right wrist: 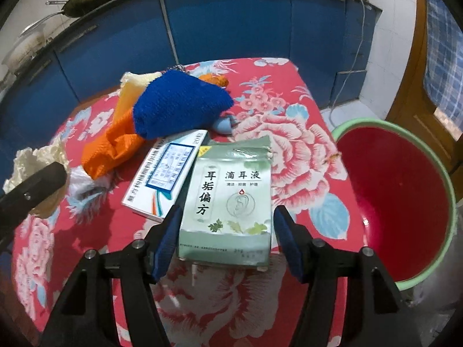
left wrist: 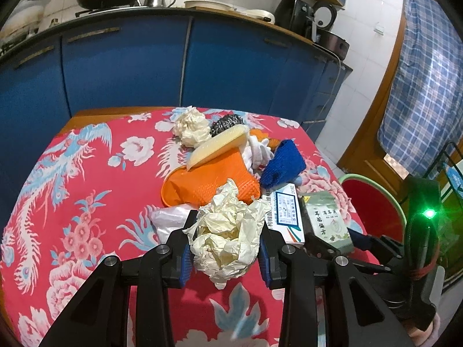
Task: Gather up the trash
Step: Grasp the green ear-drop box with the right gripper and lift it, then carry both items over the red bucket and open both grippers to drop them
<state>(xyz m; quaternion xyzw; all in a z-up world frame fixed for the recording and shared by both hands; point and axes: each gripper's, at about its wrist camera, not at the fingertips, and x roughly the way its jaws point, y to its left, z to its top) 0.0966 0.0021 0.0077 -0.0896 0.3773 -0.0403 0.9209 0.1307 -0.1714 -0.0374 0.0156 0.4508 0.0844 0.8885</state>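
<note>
**Worktop and its load**

Worktop (right wrist: 289, 150): covered edge to edge by a red cloth printed with pink flowers and pale blue birds.

Lying on it:
- orange mesh bag (left wrist: 208, 179), middle, with a pale yellow pad (left wrist: 217, 146) propped across its top;
- blue knitted cloth (right wrist: 179, 107), resting partly on a white medicine box (right wrist: 165, 176);
- green packet (right wrist: 228, 202), flat, its edge overlapping the box;
- crumpled paper wad (left wrist: 192, 127), far side;
- second crumpled paper wad (left wrist: 228, 231), near side;
- steel scourer (left wrist: 225, 123), behind the pad;
- clear plastic bag (left wrist: 169, 221), beside the near wad.
</note>
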